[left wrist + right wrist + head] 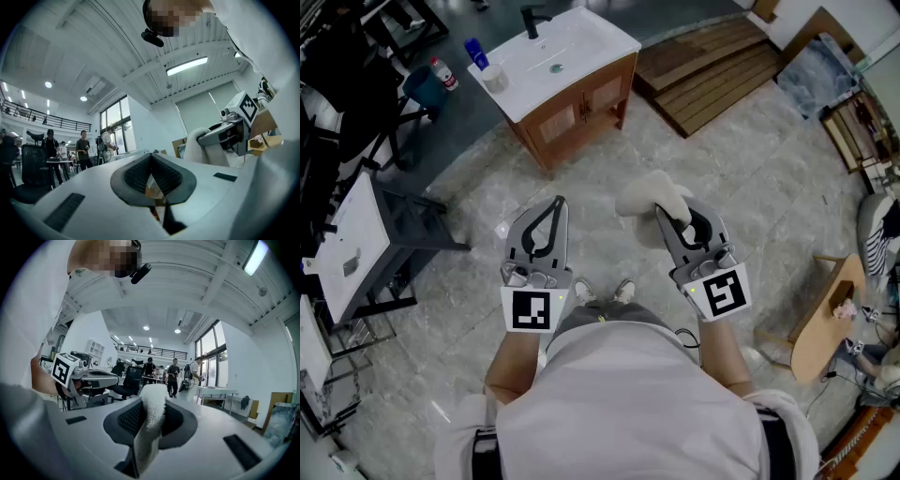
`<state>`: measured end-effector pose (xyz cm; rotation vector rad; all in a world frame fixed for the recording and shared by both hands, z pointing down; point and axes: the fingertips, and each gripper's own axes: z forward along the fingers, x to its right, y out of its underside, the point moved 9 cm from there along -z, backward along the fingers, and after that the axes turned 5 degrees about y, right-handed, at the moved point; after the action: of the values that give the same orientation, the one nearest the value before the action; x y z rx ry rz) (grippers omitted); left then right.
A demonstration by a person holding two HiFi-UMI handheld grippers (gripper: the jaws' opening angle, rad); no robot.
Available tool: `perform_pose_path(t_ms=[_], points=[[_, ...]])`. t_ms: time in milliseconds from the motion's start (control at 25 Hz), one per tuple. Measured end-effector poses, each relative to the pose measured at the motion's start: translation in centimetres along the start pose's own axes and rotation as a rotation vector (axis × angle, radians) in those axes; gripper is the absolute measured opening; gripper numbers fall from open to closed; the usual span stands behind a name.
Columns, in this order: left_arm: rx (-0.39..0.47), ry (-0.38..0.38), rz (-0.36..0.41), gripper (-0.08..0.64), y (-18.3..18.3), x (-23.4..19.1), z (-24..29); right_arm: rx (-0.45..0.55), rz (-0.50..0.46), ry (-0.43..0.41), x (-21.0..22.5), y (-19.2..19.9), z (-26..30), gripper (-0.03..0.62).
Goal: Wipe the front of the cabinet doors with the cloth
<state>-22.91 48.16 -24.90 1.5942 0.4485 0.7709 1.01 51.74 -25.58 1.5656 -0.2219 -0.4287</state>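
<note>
The right hand-held gripper [662, 216] is pinched tight on the cloth [649, 194]. The white, fluffy cloth sticks out past its tips. The left hand-held gripper [559, 204] is closed, with nothing in it. The cabinet doors [578, 108] are well apart from both, under a white sink [581, 42].

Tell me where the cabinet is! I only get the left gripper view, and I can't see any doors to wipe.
Observer: The head view shows the cabinet standing some way ahead, with its wooden doors turned this way.
Operator: Is the cloth on it yet?
Observer: No, the cloth is held well short of the doors.
Operator: Is it held properly?
Observer: In the right gripper view, the right hand-held gripper has its jaws shut on it.
</note>
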Motion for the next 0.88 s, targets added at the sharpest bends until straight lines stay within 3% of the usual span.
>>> perform_pose_path(t_ms=[80, 120, 320, 520, 880], points=[[-0.06, 0.054, 0.116, 0.018, 0.0, -0.1, -0.1, -0.001, -0.004, -0.002, -0.1, 0.1, 0.1, 0.075], [-0.076, 0.064, 0.138, 0.018, 0.0, -0.1, 0.0, -0.002, -0.004, -0.004, -0.1, 0.2, 0.2, 0.075], [-0.007, -0.015, -0.009, 0.018, -0.2, 0.7, 0.3, -0.013, 0.006, -0.022, 0.5, 0.8, -0.1, 0.075], [-0.079, 0.037, 0.147, 0.018, -0.5, 1.5, 1.0, -0.012, 0.04, -0.053, 1.6, 1.4, -0.6, 0.075], [-0.086, -0.038, 0.109, 0.018, -0.7, 5.0, 2.8, -0.038, 0.05, -0.086, 5.6, 3.2, -3.5, 0.075]])
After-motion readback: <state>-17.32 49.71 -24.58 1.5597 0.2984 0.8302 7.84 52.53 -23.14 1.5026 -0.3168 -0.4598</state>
